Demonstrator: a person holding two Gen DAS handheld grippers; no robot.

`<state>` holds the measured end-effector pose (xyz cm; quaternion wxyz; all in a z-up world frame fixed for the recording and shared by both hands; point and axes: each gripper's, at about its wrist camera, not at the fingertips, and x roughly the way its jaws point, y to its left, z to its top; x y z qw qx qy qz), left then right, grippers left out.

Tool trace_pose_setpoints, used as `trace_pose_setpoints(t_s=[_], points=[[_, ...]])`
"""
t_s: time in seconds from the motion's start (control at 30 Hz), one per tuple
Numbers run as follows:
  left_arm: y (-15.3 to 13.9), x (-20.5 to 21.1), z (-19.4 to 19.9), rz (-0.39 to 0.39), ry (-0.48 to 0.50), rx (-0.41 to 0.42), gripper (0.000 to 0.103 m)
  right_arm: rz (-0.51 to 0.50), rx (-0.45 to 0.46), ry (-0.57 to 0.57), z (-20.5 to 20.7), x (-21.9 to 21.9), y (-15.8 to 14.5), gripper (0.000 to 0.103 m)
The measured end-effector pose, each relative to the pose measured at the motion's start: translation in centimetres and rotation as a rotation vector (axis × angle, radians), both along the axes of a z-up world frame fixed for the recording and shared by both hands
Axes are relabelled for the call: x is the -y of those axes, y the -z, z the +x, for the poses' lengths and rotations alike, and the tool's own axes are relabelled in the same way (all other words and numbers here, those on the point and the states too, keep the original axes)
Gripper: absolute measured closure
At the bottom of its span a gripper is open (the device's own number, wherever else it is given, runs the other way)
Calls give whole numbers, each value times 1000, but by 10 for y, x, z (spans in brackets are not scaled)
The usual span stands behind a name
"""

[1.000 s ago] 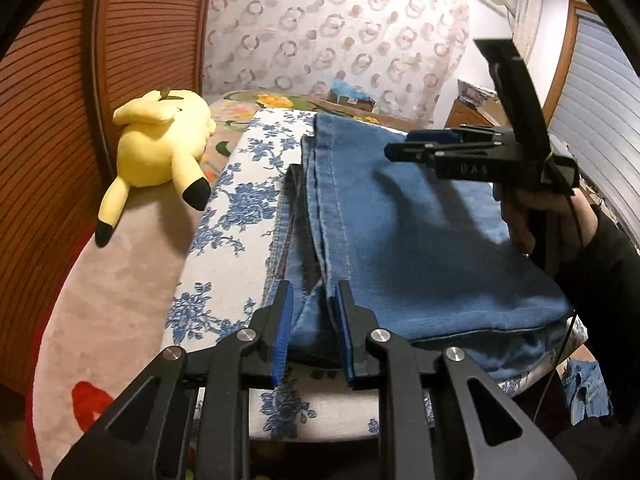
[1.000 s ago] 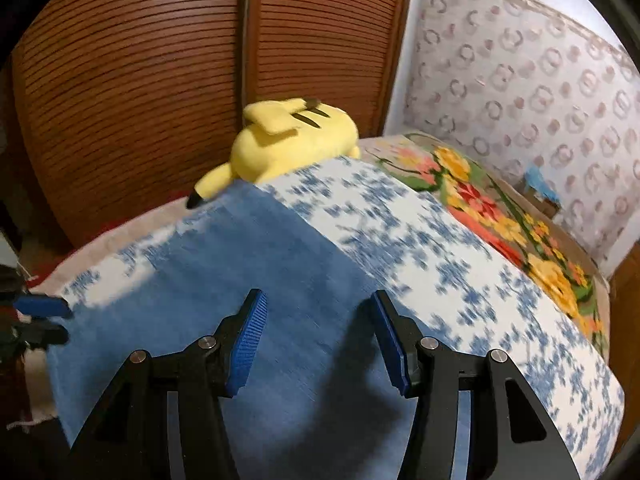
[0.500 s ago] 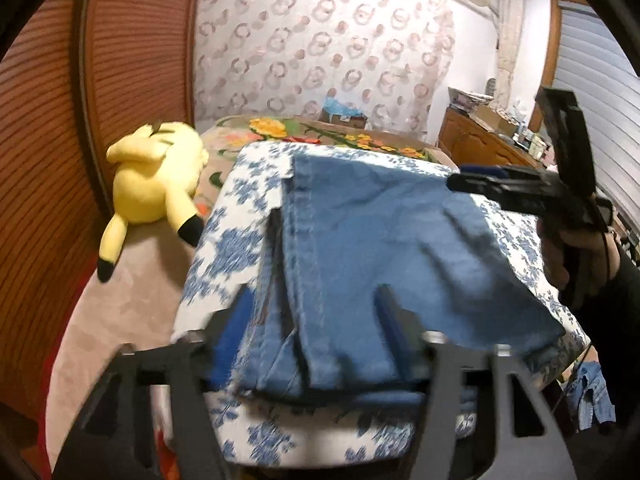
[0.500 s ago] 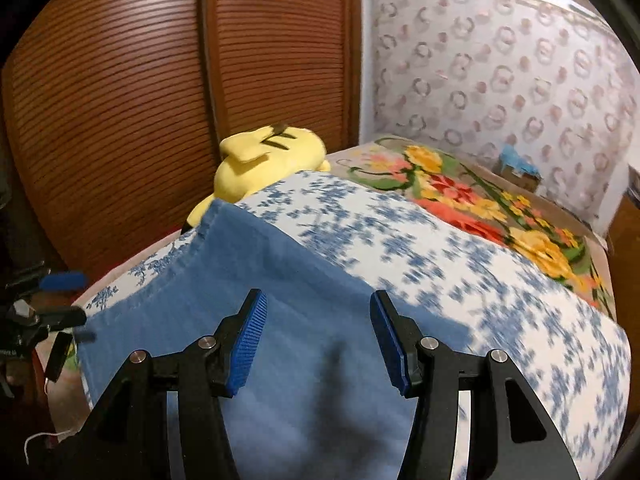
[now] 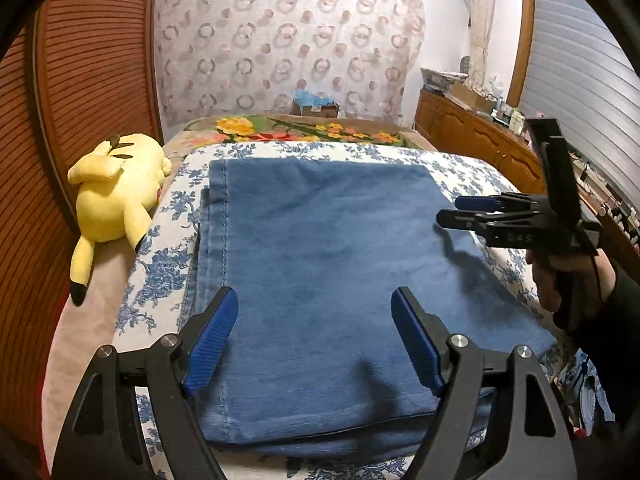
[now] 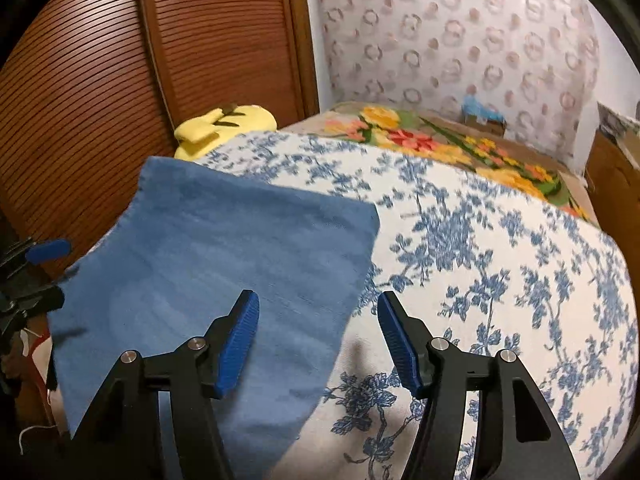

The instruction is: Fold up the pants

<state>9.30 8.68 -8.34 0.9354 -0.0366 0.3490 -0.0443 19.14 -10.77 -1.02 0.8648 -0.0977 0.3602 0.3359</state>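
1. The blue denim pants point(image 5: 320, 264) lie folded into a flat rectangle on the blue-and-white floral sheet point(image 5: 160, 276), filling the middle of the left wrist view; a stitched seam runs down the rectangle's left side and stacked layers show along its near edge at the bottom of the frame.
2. In the right wrist view the same pants point(image 6: 208, 280) fill the lower left, with one corner of the fold reaching toward the centre and bare floral sheet point(image 6: 500, 280) to its right.
3. The left gripper point(image 5: 314, 332) sits at the bottom centre of its own view. Its jaws have just been opening and now stand wide apart above the near part of the fold, with nothing pinched between the blue pads.
4. The right gripper point(image 5: 458, 210) appears at the right of the left wrist view, held by a hand point(image 5: 560, 280) in a dark sleeve and poised over the right edge of the pants.
5. In its own view the right gripper point(image 6: 318, 340) has also just been opening; its jaws are apart and straddle the right edge of the denim, clamping nothing.
6. A yellow plush toy point(image 5: 116, 196) lies at the left of the frame, beside the sheet and apart from the pants, against the brown slatted door point(image 5: 92, 60).
7. A flowered blanket point(image 5: 304, 130) in yellow and red covers the bed beyond the sheet.
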Motion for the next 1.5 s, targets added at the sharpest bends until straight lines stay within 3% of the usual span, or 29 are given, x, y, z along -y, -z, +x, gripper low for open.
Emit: trace_pose_setpoints(t_s=[0.37,0.5,0.53,0.6,0.73,0.87,1.0,1.07,1.17,1.33,1.5], points=[[1,3,1,2,3,-2,23,39,-52,-32,7,-9,14,42],[1,5,2,6,2,-7,23,61,-74,-88,11,-13,18,71],[1,5,2,8,1,-8,23,60,-65,-93,11,-13,17,85],[1,5,3,9,-3,-8,23,83,-44,-107,11,-11,12,93],[-1,5,6,8,-5,-2,23,79,28,-114,11,-6,-10,97],[-6,9,4,22,25,12,23,38,76,-92,22,10,-33,98],[-9,11,9,7,33,15,23,14,126,15,46,45,-56,98],[-10,14,12,4,39,13,23,-20,138,70,60,61,-56,97],[-15,25,20,-3,66,22,23,-29,64,135,82,86,-38,94],[-17,48,36,-14,110,33,23,-32,25,205,76,120,-12,66],[-14,81,48,-30,157,31,23,-11,1,196,43,129,2,52]])
